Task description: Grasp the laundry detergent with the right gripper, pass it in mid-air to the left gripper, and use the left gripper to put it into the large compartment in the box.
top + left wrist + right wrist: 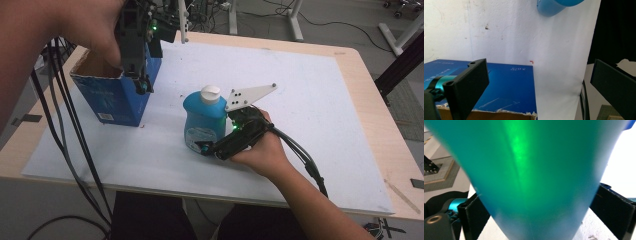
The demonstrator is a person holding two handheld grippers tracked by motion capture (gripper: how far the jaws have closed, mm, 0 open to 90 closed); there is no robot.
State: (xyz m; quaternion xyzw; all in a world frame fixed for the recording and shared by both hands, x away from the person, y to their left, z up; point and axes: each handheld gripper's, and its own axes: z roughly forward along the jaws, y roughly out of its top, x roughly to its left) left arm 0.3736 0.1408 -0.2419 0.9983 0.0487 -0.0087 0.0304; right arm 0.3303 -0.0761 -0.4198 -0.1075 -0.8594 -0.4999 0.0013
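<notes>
In the high view my right hand [262,150] comes in from the lower right of the frame, forearm slanting up toward the centre, wrist turned so the right gripper [212,144] lies nearly level and points left. Its grey three-cornered plate tilts up above the knuckles. The jaws sit on either side of the lower body of the blue bottle [204,122], which stands upright at the centre of the frame on the white mat [310,100]. In the right gripper view the bottle [531,175] is smooth, translucent blue-green plastic, narrowing downward, with a black ribbed jaw on each flank. The left jaw meets the bottle's wall; on the right I cannot tell whether the pad touches, so I can't call it a firm grip.

My left hand [87,27] enters from the upper left of the frame, held high, with the left gripper [141,82] pointing straight down beside the open top of the blue cardboard box [112,95]. In the left gripper view its flat black jaws stand wide apart with nothing between them, above the box's glossy blue side [506,87] and its torn brown cardboard edge. The bottle's rounded blue base [551,7] shows at the top of that frame.

The mat is matte, slightly scuffed, lying on a pale wooden table [380,115].
</notes>
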